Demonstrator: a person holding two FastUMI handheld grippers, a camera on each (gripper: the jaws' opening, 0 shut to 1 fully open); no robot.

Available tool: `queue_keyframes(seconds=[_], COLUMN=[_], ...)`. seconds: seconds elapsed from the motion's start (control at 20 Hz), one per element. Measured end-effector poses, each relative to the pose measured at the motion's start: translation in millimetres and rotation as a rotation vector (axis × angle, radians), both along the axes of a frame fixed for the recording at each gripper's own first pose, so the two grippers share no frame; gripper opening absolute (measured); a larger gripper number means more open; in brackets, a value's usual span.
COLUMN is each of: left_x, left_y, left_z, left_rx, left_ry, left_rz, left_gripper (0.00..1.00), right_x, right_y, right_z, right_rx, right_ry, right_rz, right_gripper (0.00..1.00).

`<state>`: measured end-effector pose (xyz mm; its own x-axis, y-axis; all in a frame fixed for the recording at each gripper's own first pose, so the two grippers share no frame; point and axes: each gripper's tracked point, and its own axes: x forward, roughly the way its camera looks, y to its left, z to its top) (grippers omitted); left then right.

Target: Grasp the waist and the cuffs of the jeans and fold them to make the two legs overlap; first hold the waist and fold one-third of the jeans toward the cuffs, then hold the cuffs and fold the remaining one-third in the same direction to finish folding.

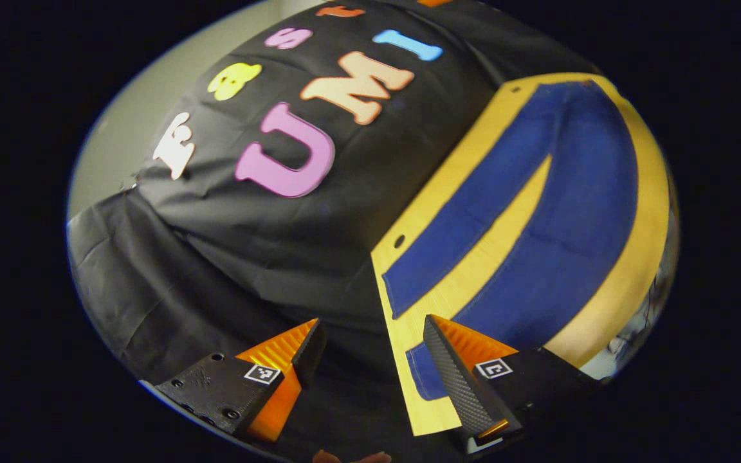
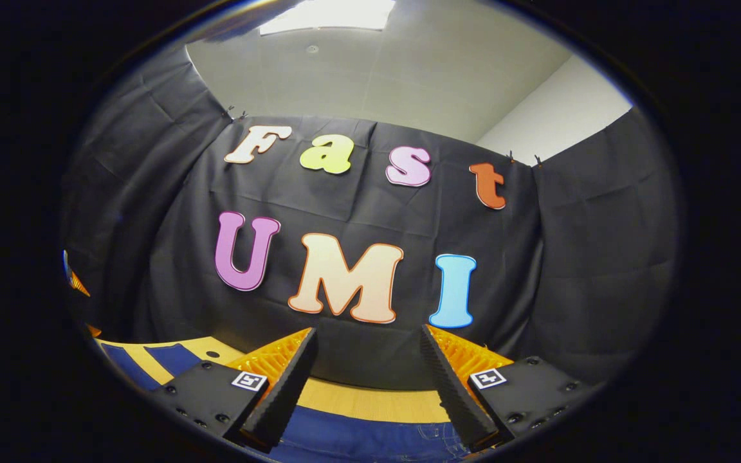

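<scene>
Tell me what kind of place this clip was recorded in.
Probably an indoor recording booth rather than a home: black cloth is hung up as a backdrop, plain wall and ceiling show above it, and jeans lie spread flat on a yellow table.

Left gripper (image 1: 370,360) and right gripper (image 2: 365,370), jaws spread, empty.
</scene>
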<state>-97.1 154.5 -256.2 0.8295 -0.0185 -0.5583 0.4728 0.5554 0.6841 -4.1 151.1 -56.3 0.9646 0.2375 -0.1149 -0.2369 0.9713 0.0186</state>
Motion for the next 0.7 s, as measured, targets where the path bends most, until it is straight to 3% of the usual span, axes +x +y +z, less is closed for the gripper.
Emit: queue_keyframes(seconds=[0.35, 0.7], left_x=[-46.2, -68.1], left_y=[9.7, 20.6], left_z=[-102.3, -163.8], left_rx=[0.214, 0.356], left_ry=[0.275, 0.404], left_rz=[-0.264, -0.469], left_gripper=[0.94, 0.94], right_x=[-10.0, -24.3], right_y=[-0.7, -3.5], right_z=[-15.0, -27.7], right_rx=[-0.066, -0.114], right_ry=[0.039, 0.087], right_rz=[-0.035, -0.058], right_gripper=[0.98, 0.98])
